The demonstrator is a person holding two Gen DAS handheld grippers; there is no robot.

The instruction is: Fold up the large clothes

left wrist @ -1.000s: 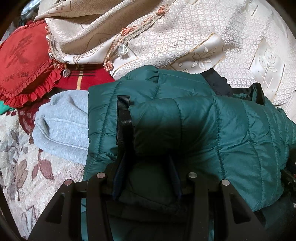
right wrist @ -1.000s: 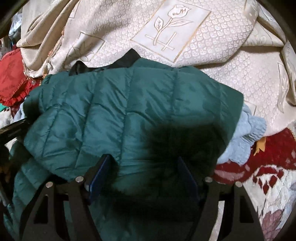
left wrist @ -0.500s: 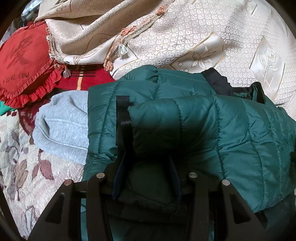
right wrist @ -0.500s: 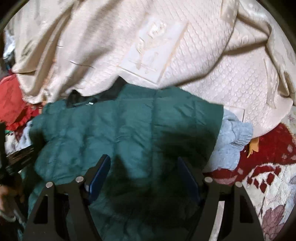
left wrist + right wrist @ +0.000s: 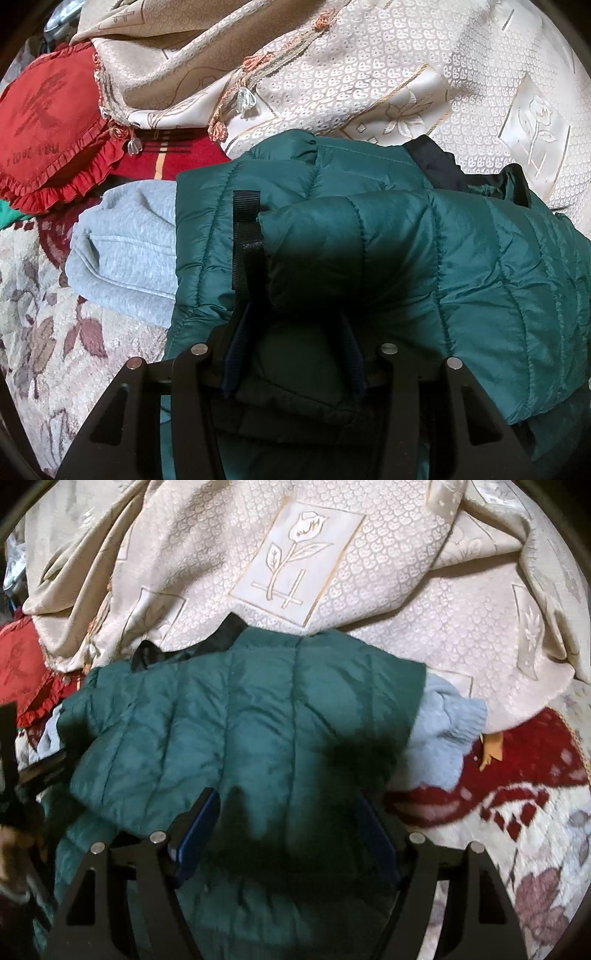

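Observation:
A dark green quilted puffer jacket lies folded on the bed, with a black collar at its far edge; it also shows in the right wrist view. My left gripper is closed on a thick fold of the jacket, the padded cloth bulging between the fingers. My right gripper hovers just over the jacket's near right part with its blue-padded fingers wide apart; I cannot see cloth pinched between them.
A cream embroidered bedspread is bunched behind the jacket. A light grey sweatshirt lies under the jacket's left side and a pale blue knit under its right. A red frilled cushion sits far left. The bed has a floral red blanket.
The right gripper has let go, pulled back and lifted a little, so the jacket looks smaller in its view. The left gripper and its hold are unchanged.

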